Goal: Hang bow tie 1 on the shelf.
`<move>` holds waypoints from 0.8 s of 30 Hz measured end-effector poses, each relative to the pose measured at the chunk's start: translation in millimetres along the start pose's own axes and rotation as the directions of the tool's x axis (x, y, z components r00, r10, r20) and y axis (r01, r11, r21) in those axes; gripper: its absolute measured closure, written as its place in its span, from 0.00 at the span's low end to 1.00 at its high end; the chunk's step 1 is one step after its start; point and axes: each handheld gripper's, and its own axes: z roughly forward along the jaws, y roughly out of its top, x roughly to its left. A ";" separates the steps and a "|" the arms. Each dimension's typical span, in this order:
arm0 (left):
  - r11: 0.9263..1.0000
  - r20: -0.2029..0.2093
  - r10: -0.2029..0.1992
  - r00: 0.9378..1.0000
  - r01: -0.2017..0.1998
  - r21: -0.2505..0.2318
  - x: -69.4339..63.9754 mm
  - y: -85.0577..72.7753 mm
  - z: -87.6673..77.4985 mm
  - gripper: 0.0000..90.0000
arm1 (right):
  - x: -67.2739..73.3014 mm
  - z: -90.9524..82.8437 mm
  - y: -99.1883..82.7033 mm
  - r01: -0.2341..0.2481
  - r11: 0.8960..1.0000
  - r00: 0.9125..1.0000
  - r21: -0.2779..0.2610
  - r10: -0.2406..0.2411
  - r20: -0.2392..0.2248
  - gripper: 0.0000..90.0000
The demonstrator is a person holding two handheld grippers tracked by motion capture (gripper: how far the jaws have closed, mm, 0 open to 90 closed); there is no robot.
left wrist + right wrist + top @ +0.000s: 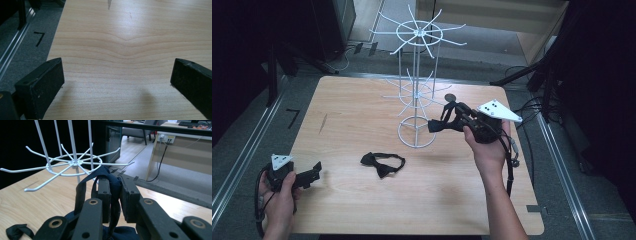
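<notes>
A white wire rack (416,75) with two tiers of hooks stands at the table's back middle. My right gripper (432,126) hovers just right of its base ring, shut on a dark blue bow tie (447,113). In the right gripper view the tie's strap (113,185) is pinched between the jaws of that gripper (116,185), close under the rack's lower hook ring (73,165). A black bow tie (382,164) (17,231) lies flat on the table centre. My left gripper (316,170) (117,75) rests open at the front left corner, holding nothing.
The wooden table (362,115) has a dark round spot (450,96) behind the rack. Metal rails and a black tape mark (39,38) lie on the grey floor to the left. Cables (532,107) trail off the right side.
</notes>
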 end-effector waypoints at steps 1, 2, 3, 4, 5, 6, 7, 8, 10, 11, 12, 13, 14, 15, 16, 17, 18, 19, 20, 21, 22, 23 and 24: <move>1.000 0.001 0.001 1.000 -0.001 0.002 0.2 0.0 -0.1 0.00 | -0.3 0.9 0.9 0.012 1.000 1.000 -0.001 -0.012 0.005 0.89; 1.000 0.002 0.001 1.000 -0.001 0.003 0.3 0.1 -0.1 0.00 | -0.4 1.4 1.3 0.014 1.000 1.000 -0.003 -0.014 0.006 0.89; 1.000 0.002 0.001 1.000 -0.001 0.004 0.3 0.1 -0.1 0.00 | -0.3 1.6 1.7 0.014 1.000 1.000 -0.003 -0.014 0.005 0.89; 1.000 0.003 0.000 1.000 0.000 0.005 0.3 0.2 -0.1 0.00 | -0.5 2.1 2.2 0.015 1.000 1.000 -0.004 -0.015 0.006 0.89; 1.000 0.003 0.000 1.000 0.000 0.005 0.3 0.2 -0.1 0.00 | -0.5 2.1 2.2 0.015 1.000 1.000 -0.004 -0.015 0.006 0.89; 1.000 0.002 0.001 1.000 -0.001 0.005 0.4 0.2 -0.1 0.00 | -0.6 2.4 2.7 0.014 1.000 1.000 -0.004 -0.014 0.005 0.89; 1.000 0.001 0.001 1.000 -0.001 0.006 0.4 0.2 0.0 0.00 | -1.4 3.5 3.6 0.012 1.000 1.000 -0.006 -0.012 0.007 0.89; 1.000 0.002 0.001 1.000 -0.001 0.007 0.4 0.3 0.0 0.00 | -1.7 3.9 3.8 0.009 1.000 1.000 -0.006 -0.009 0.008 0.89; 1.000 0.003 0.001 1.000 -0.001 0.007 0.5 0.3 0.1 0.00 | -2.5 5.0 4.3 0.006 1.000 1.000 -0.006 -0.006 0.006 0.88; 1.000 0.003 0.000 1.000 0.000 0.007 0.5 0.3 0.1 0.00 | -2.8 5.5 4.6 0.004 1.000 1.000 -0.007 -0.004 0.005 0.88; 1.000 0.004 0.000 1.000 0.000 0.006 0.4 0.3 0.1 0.00 | -3.0 6.0 4.8 0.000 1.000 1.000 -0.007 0.000 0.003 0.88; 1.000 0.004 -0.001 1.000 0.001 0.006 0.4 0.3 0.1 0.00 | -3.4 6.7 5.1 0.000 1.000 1.000 -0.007 0.000 0.003 0.88; 1.000 0.004 -0.001 1.000 0.001 0.006 0.4 0.3 0.1 0.00 | -3.6 7.4 5.4 0.006 1.000 1.000 -0.008 -0.006 0.004 0.88; 1.000 0.004 -0.001 1.000 0.001 0.006 0.4 0.3 0.1 0.00 | -3.6 7.4 5.4 0.006 1.000 1.000 -0.008 -0.006 0.004 0.88; 1.000 0.004 -0.001 1.000 0.001 0.006 0.5 0.3 0.1 0.00 | -3.9 7.7 5.6 0.004 1.000 1.000 -0.009 -0.004 0.004 0.88; 1.000 0.003 -0.002 1.000 0.002 0.007 0.5 0.3 0.1 0.00 | -4.5 8.7 5.6 -0.004 1.000 1.000 -0.008 0.004 0.005 0.88; 1.000 0.003 -0.001 1.000 0.001 0.007 0.7 0.3 0.2 0.00 | -4.9 9.1 5.4 -0.004 1.000 1.000 -0.008 0.004 0.005 0.88; 1.000 0.004 -0.002 1.000 0.002 0.007 0.7 0.3 0.3 0.00 | -5.2 9.6 5.2 -0.007 1.000 1.000 -0.005 0.007 0.005 0.88; 1.000 0.004 -0.001 1.000 0.001 0.007 0.7 0.3 0.3 0.00 | -5.6 10.1 5.0 -0.007 1.000 1.000 -0.004 0.007 0.005 0.88; 1.000 0.004 -0.001 1.000 0.001 0.008 0.7 0.3 0.3 0.00 | -5.9 10.6 4.9 -0.007 1.000 1.000 -0.003 0.007 0.006 0.88; 1.000 0.005 -0.002 1.000 0.002 0.008 0.7 0.3 0.3 0.00 | -6.0 11.0 4.9 -0.011 1.000 1.000 -0.003 0.011 0.007 0.88; 1.000 0.005 -0.002 1.000 0.002 0.008 0.7 0.3 0.3 0.00 | -6.3 11.6 4.7 -0.014 1.000 1.000 -0.003 0.014 0.007 0.88; 1.000 0.005 -0.002 1.000 0.002 0.007 0.6 0.3 0.3 0.00 | -6.7 12.2 4.6 -0.014 1.000 1.000 -0.002 0.014 0.007 0.88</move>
